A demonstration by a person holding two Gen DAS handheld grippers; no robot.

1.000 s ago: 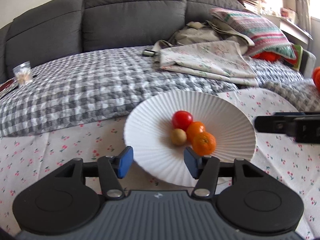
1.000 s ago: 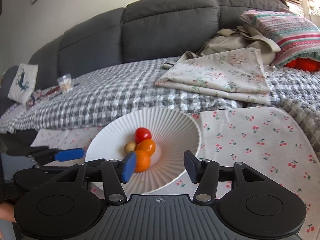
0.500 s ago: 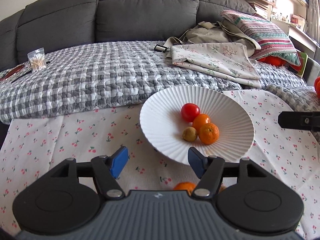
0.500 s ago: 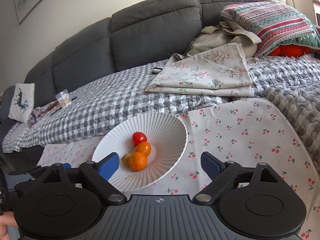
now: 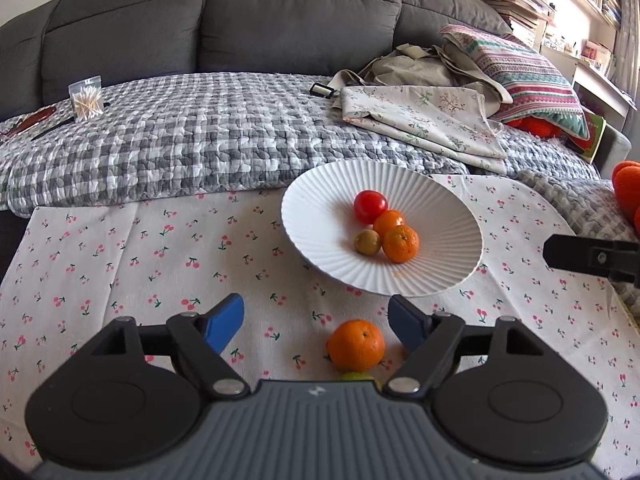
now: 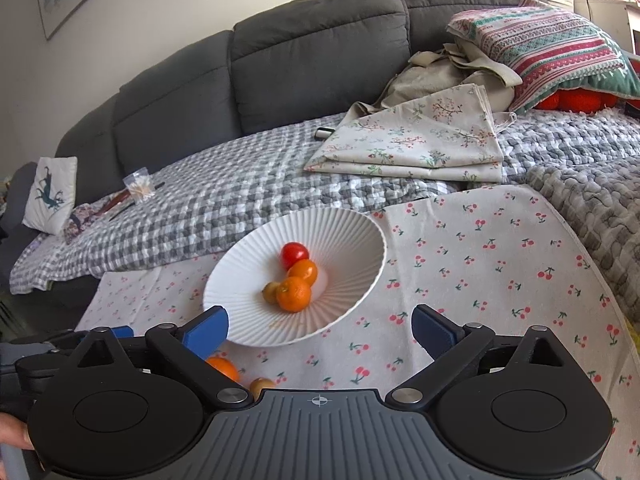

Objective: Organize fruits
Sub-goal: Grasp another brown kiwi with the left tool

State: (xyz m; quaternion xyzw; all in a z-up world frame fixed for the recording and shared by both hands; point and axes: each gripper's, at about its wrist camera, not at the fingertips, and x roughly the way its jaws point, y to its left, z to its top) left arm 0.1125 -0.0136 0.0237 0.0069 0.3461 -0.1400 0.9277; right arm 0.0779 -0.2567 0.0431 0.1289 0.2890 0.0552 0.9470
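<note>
A white ribbed plate [image 5: 320,208] [image 6: 248,276] lies on the cherry-print cloth. It holds a red tomato [image 5: 370,206], two oranges [image 5: 401,243] and a small greenish-brown fruit [image 5: 367,241]. A loose orange [image 5: 356,345] [image 6: 222,367] lies on the cloth in front of the plate, between my left gripper's fingers and close to the body. A small greenish fruit [image 5: 357,376] [image 6: 261,385] lies just behind it, mostly hidden. My left gripper [image 5: 318,322] is open and empty. My right gripper [image 6: 320,326] is open and empty, held back from the plate.
A grey checked quilt [image 5: 180,136] covers the sofa seat behind the cloth. Folded floral fabric [image 5: 420,120] and a striped pillow [image 5: 528,72] lie at the right. A bag of cotton swabs [image 5: 86,98] sits at far left. The right gripper's finger [image 5: 592,258] shows at the right edge.
Both grippers have pulled back and risen away from the plate. The right gripper's jaws have opened wider. The loose orange in front of the plate has come into view.
</note>
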